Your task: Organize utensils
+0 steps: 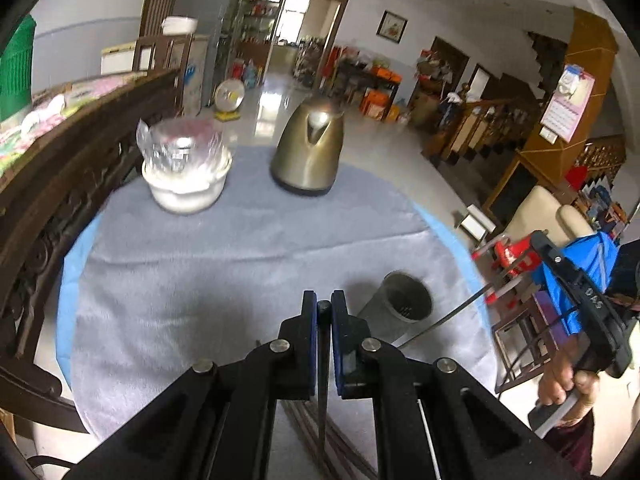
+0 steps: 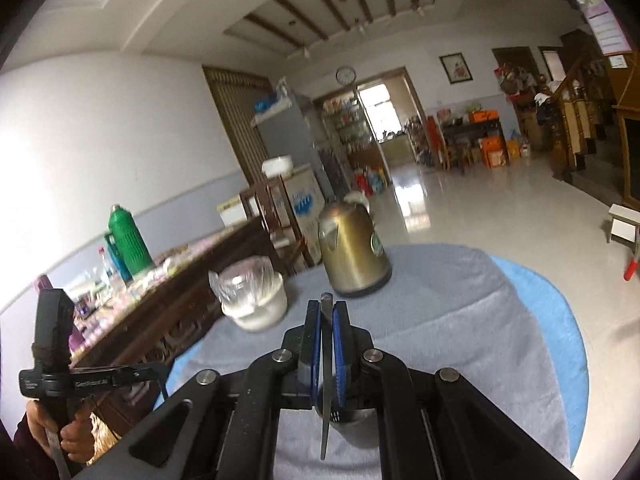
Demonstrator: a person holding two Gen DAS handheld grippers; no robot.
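My left gripper is shut on a thin dark chopstick that hangs down between its pads, above the grey towel. Several brown chopsticks lie on the towel under it. A grey metal utensil cup stands just to the right. My right gripper is shut on a slim metal chopstick, lifted over that cup, which its fingers mostly hide. In the left wrist view the right gripper comes in from the right, its chopstick slanting towards the cup.
A gold kettle and a white bowl holding something wrapped in plastic stand at the table's far side. The grey towel covers a round blue table. A dark wooden sideboard runs along the left. The person's hand grips the right handle.
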